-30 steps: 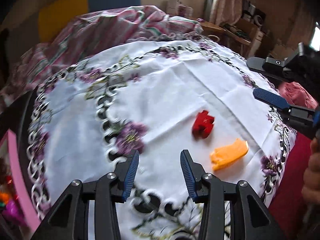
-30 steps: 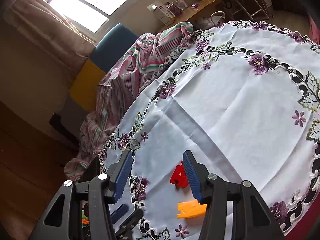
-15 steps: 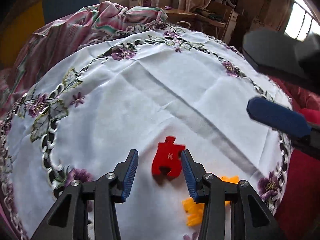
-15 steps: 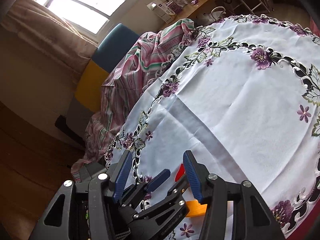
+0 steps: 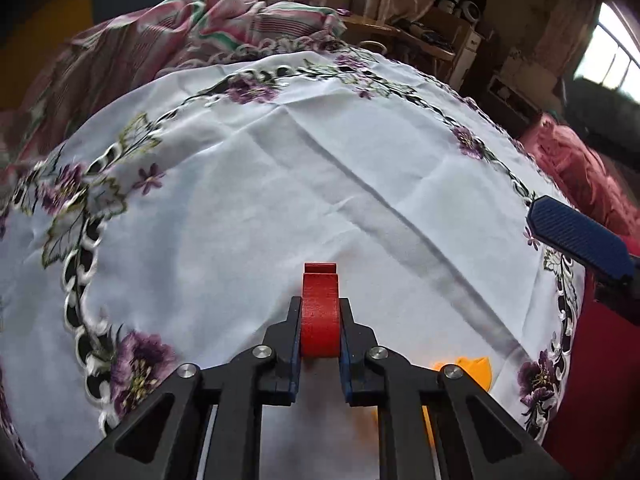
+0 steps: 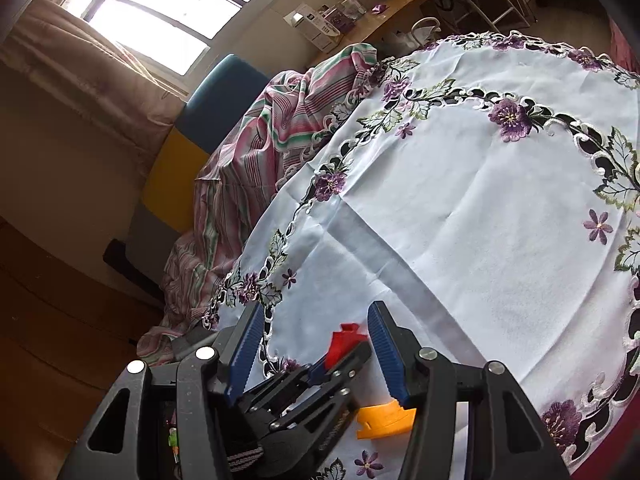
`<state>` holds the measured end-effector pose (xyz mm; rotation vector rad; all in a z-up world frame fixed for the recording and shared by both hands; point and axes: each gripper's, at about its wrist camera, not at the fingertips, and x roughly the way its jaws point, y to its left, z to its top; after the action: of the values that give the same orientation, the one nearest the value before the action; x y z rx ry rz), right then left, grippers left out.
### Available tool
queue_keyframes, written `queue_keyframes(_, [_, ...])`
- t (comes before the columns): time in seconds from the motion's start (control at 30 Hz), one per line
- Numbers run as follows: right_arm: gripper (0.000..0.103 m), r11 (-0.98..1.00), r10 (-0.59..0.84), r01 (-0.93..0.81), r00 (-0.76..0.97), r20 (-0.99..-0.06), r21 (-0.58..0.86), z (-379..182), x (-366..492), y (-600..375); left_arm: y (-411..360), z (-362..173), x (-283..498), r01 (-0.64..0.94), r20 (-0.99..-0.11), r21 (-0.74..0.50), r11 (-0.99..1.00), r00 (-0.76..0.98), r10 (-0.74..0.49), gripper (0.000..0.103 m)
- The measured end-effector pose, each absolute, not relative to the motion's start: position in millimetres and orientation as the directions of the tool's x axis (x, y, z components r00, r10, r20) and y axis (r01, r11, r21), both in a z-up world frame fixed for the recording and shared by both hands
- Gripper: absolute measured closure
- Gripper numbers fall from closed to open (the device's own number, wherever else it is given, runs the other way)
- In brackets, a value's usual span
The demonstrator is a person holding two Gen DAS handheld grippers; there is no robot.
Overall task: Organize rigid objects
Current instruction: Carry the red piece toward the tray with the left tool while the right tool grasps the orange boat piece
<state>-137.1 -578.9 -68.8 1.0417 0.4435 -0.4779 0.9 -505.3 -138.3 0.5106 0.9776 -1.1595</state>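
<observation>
My left gripper (image 5: pixel 319 324) is shut on a red puzzle-shaped block (image 5: pixel 319 312), held edge-up just above the white embroidered tablecloth (image 5: pixel 248 208). In the right wrist view the left gripper (image 6: pixel 344 350) shows holding the red block (image 6: pixel 345 342). An orange block (image 5: pixel 470 370) lies on the cloth to the right of my left gripper, partly hidden behind its finger; it also shows in the right wrist view (image 6: pixel 384 420). My right gripper (image 6: pixel 316 352) is open and empty, above the left gripper. One blue pad of it (image 5: pixel 580 240) shows at the right of the left wrist view.
A striped pink cloth (image 5: pixel 192 28) is heaped at the table's far side by a blue and yellow chair (image 6: pixel 200 120). Shelves and boxes (image 5: pixel 452 28) stand behind. A red fabric (image 5: pixel 576 168) lies past the table's right edge.
My left gripper closed on the red block and lifted it, turning it onto its edge. The right gripper stayed open and shifted slightly.
</observation>
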Motion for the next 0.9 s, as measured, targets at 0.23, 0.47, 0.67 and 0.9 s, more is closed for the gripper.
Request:
queue_keyframes(0.23, [0.047, 0.435, -0.127, 0.592, 0.786, -0.604, 0.678, -73, -127, -578, -454, -128, 15, 0.895, -0.831, -0.119, 0.43, 0.147, -0.536, 0.088])
queue_keyframes(0.47, [0.047, 0.463, -0.043, 0.666, 0.676, -0.735, 0.585, -92, -103, -575, -391, -117, 21, 0.828, -0.825, -0.13, 0.545, 0.215, -0.523, 0.088])
queue_keyframes(0.67, [0.022, 0.499, -0.092, 0.741, 0.561, -0.823, 0.449, -95, -96, -571, -345, -106, 9, 0.802, -0.808, -0.115, 0.586, 0.268, -0.525, 0.088])
queue_keyframes(0.9, [0.02, 0.681, -0.047, 0.702, 0.324, -0.945, 0.207, -104, -67, -544, -303, -86, 3, 0.786, -0.78, -0.136, 0.603, 0.291, -0.554, 0.088])
